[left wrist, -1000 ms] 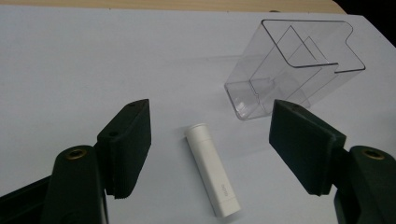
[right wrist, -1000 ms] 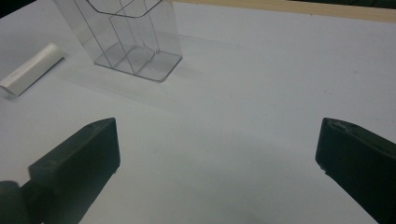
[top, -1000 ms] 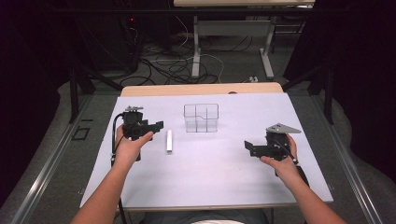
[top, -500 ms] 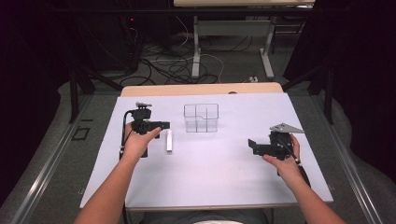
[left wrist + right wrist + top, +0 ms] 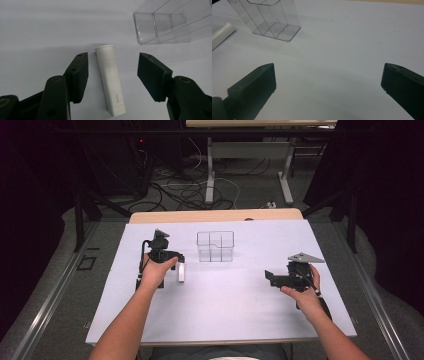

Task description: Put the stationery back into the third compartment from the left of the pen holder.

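- From above we see the left gripper [image 5: 176, 262] at the near left of the clear box [image 5: 215, 246], over the white tube [image 5: 182, 273] lying on the white table [image 5: 240, 320].
- The left gripper view adds detail: the tube [image 5: 111, 80] lies between the jaws, which have just been closing yet stand apart on either side, neither touching it.
- The right gripper [image 5: 270, 277] hovers far right, jaws wide apart over bare table in its own view.

Bright even light on the table [image 5: 225, 310], dark surroundings, soft shadows, slight blur throughout
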Motion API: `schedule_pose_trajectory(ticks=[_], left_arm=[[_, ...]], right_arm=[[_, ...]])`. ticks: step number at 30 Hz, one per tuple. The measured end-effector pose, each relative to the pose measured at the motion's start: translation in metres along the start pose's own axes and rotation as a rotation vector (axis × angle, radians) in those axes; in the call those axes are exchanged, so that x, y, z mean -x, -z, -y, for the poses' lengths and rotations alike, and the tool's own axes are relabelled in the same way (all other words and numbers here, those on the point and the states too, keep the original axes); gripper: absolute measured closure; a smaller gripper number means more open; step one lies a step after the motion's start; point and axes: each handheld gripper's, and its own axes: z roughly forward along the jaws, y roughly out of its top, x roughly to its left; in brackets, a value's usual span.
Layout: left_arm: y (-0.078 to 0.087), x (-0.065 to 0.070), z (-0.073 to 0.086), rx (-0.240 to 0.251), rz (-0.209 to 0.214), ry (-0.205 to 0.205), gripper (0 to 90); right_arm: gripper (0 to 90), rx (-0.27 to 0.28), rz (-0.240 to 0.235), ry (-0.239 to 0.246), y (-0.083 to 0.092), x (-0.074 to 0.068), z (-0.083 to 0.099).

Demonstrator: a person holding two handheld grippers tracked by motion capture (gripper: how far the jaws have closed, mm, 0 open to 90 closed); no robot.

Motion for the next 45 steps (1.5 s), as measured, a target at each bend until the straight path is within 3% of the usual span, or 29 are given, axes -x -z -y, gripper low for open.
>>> schedule_pose_trajectory(ticks=[9,27,34,35,36,37,41,45], left_arm=[[-0.009,0.001,-0.001,-0.046,-0.021,0.047,48.3],[-0.027,0.010,0.005,-0.125,-0.073,0.062,55.5],[-0.030,0.014,0.010,-0.154,-0.081,0.094,58.8],[-0.029,0.014,0.010,-0.155,-0.088,0.075,59.1],[-0.030,0.016,0.011,-0.155,-0.085,0.092,59.2],[-0.029,0.015,0.011,-0.160,-0.090,0.064,59.2],[-0.031,0.017,0.012,-0.167,-0.089,0.096,60.7],[-0.031,0.015,0.012,-0.180,-0.097,0.071,61.2]], right_arm=[[0.0,-0.009,0.000,0.012,-0.002,0.001,0.001],[0.0,-0.017,-0.008,0.013,-0.004,0.000,0.003],[0.0,-0.023,-0.008,0.014,-0.004,-0.001,0.003],[0.0,-0.022,-0.007,0.020,-0.004,-0.001,0.003],[0.0,-0.023,-0.007,0.021,-0.004,-0.001,0.003],[0.0,-0.023,-0.007,0.021,-0.004,-0.001,0.003],[0.0,-0.025,-0.009,0.019,-0.005,-0.002,0.003],[0.0,-0.027,-0.011,0.011,-0.005,-0.002,0.003]])
